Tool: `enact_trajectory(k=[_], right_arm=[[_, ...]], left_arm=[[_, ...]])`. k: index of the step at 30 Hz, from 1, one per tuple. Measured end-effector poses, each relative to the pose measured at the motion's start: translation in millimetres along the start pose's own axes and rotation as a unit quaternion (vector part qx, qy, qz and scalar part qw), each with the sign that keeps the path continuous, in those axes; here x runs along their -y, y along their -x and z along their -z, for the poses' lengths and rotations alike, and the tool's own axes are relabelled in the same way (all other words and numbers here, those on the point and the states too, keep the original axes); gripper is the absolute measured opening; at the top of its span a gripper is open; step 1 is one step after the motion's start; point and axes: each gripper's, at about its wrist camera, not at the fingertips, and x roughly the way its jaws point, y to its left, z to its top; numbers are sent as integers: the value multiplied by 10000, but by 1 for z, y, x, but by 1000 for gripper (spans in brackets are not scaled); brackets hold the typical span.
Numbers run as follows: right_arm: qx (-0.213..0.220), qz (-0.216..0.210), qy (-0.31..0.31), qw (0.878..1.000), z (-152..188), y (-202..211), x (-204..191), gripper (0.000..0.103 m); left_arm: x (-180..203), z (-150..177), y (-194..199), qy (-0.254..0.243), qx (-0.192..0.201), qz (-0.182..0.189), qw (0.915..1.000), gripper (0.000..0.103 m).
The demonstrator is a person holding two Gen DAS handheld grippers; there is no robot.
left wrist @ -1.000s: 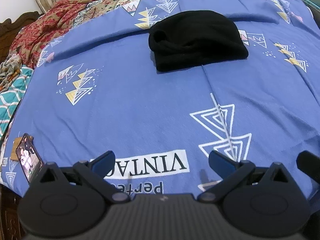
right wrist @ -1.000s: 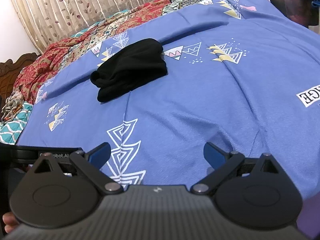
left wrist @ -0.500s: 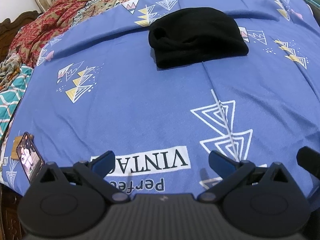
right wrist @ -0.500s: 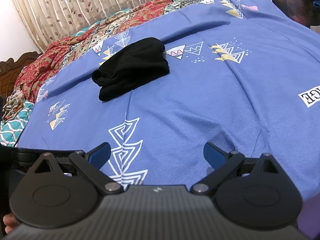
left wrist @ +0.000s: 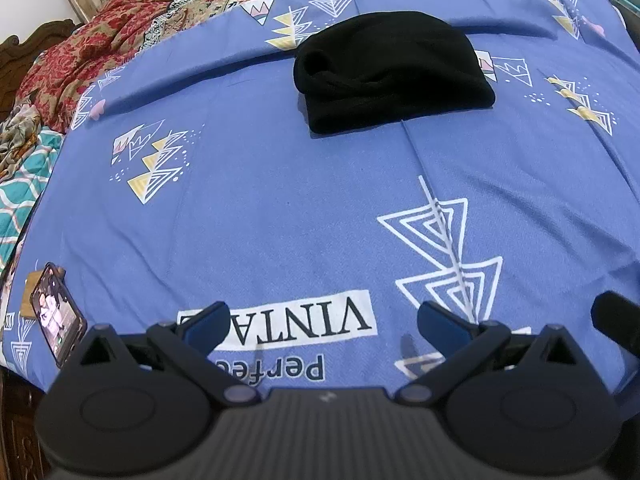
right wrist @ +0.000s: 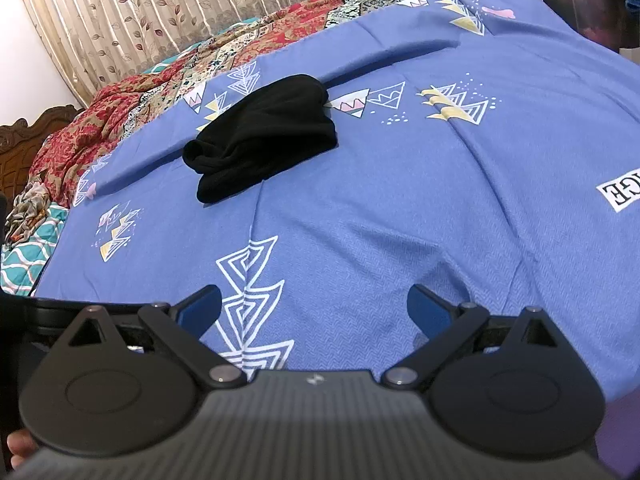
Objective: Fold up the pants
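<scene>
Both grippers hang over the near edge of the bed, empty, each with its blue-tipped fingers spread wide apart. Seen from its own camera, the left gripper (left wrist: 322, 322) sits above the white "VINTAGE" label printed on the blue bedsheet (left wrist: 280, 208), touching nothing. The right gripper (right wrist: 314, 306) hovers over a white nested-triangle print on the same sheet, also clear of any cloth.

Well away from both, toward the far edge of the bed, lie the black pants (left wrist: 390, 70), folded into a compact bundle with rounded, layered folds showing at its left end. In the right wrist view the bundle (right wrist: 262, 132) lies left of centre, just in front of a long ridge in the sheet.

Past the far edge of the blue sheet a red and beige patterned quilt (right wrist: 168, 96) is heaped, and behind it hangs a leaf-print curtain (right wrist: 160, 4). A dark carved wooden headboard (right wrist: 28, 136) stands at the bed's left side. Near the bed's near left corner a phone (left wrist: 58, 316) with a lit screen is propped up at a tilt. Part of a hand (right wrist: 20, 446) shows at the lower left edge of the right wrist view.
</scene>
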Motion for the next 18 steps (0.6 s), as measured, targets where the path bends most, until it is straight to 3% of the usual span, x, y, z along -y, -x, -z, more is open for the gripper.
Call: enact_trajectory(k=[18], right_arm=[[2,14,-34,10000,-1,-1,3,100]], left_arm=[[1,-3,-2,15,4,-8,10000,103]])
